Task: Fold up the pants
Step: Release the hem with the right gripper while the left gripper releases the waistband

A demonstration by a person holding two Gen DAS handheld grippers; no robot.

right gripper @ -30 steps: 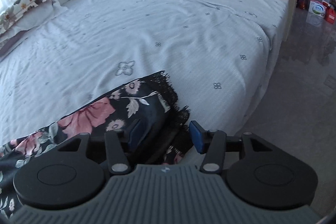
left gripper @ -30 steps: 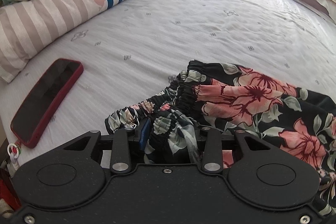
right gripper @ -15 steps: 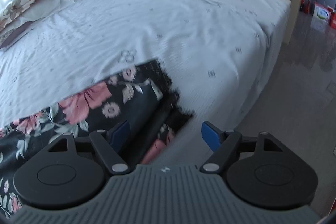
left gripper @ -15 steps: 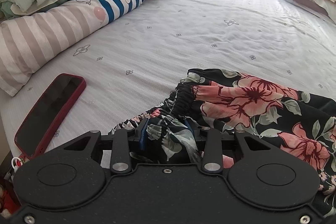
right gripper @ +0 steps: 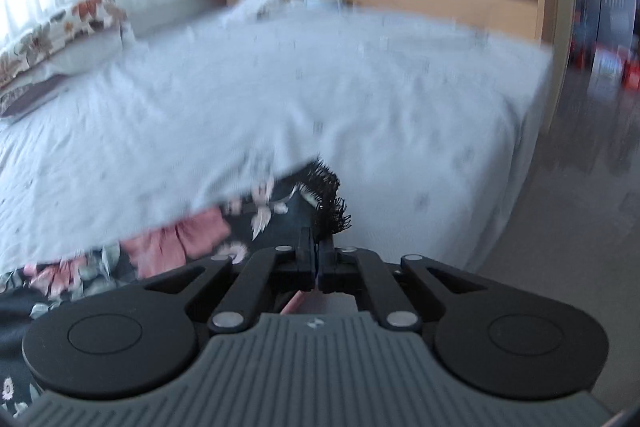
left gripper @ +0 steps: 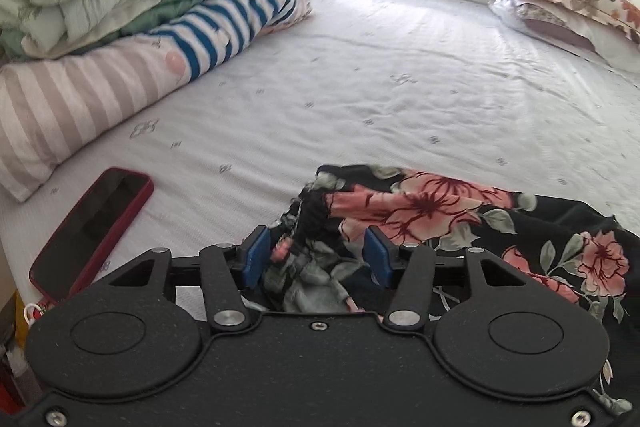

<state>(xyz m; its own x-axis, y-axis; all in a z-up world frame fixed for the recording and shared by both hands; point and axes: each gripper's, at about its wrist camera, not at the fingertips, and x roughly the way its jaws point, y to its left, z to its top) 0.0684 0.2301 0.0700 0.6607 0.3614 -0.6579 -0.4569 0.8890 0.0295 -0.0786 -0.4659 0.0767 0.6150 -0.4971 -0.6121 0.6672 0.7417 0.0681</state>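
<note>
White bed (left gripper: 360,99), floral pants (left gripper: 440,211), right claw (right gripper: 318,259) clamping lace hem (right gripper: 330,203)

Black pants (left gripper: 460,219) printed with pink flowers are spread crumpled along the bed's near edge, the elastic waistband bunched at one end, the lace-trimmed hem (right gripper: 328,195) at the other.

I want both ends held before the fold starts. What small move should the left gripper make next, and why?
Probably close the left gripper again: its jaws are opening, with the bunched waistband of the floral pants loose between the blue pads. The right gripper is already shut on the lace-trimmed hem, so only the left end lacks a grip.
</note>
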